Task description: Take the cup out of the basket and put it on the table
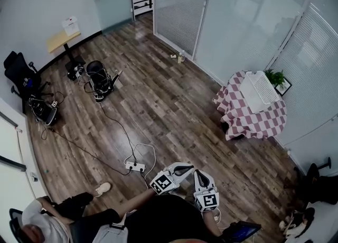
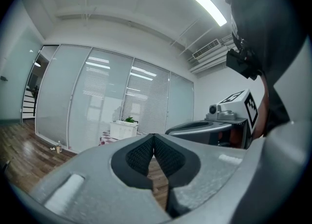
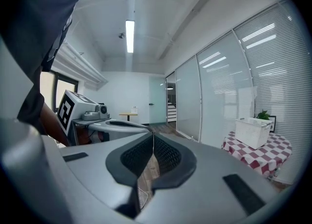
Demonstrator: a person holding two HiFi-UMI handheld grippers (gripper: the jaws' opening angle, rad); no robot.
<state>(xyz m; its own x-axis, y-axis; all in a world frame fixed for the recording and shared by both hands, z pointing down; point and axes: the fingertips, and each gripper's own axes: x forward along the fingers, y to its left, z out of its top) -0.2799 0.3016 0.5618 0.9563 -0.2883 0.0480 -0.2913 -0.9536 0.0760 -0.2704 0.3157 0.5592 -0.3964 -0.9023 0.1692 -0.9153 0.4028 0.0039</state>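
A white basket (image 1: 259, 89) stands on a small table with a red-and-white checkered cloth (image 1: 253, 118) at the far right of the room. No cup shows; the inside of the basket is hidden from here. Both grippers are held close to the body, far from the table. My left gripper (image 1: 187, 169) is shut with nothing in it, its pads (image 2: 146, 152) meeting. Beside it my right gripper (image 1: 199, 174) is shut and empty too. In the right gripper view the basket (image 3: 253, 131) sits on the table (image 3: 265, 154) ahead to the right. The left gripper view has the basket (image 2: 123, 129) far off.
Wood floor lies between me and the table. A power strip with cables (image 1: 134, 167) lies just ahead on the floor. Black chairs (image 1: 99, 80) and a yellow side table (image 1: 62, 39) stand at the left. Glass partitions (image 1: 237, 20) line the back. A person (image 1: 58, 218) sits at the lower left.
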